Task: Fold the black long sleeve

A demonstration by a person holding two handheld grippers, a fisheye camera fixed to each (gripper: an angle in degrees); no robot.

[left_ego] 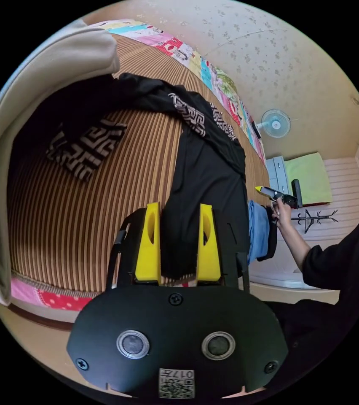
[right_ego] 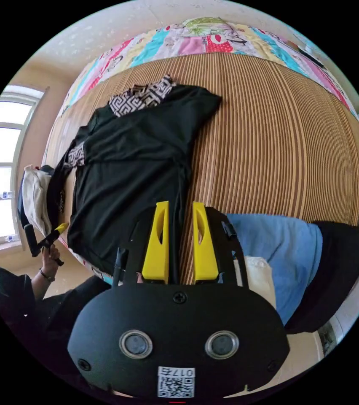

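Observation:
The black long sleeve (left_ego: 207, 177) lies spread on a striped mat (left_ego: 103, 211), and one patterned sleeve (left_ego: 87, 147) reaches out to the side. My left gripper (left_ego: 179, 206) hovers open over the shirt's lower part, its yellow jaws well apart. In the right gripper view the shirt (right_ego: 133, 168) lies flat with a patterned cuff (right_ego: 141, 97) at its far end. My right gripper (right_ego: 180, 204) is open with a narrower gap, above the shirt's side edge. Each gripper shows small in the other view, hand-held off the bed's edge: the right gripper (left_ego: 263, 190), the left gripper (right_ego: 61, 228).
A blue garment (right_ego: 276, 244), a black one (right_ego: 344, 261) and a white cloth (right_ego: 259, 270) are piled at the mat's near edge. A beige cloth (left_ego: 40, 84) drapes close to the left camera. A colourful quilt (right_ego: 213, 38) borders the mat. A fan (left_ego: 275, 123) stands by the wall.

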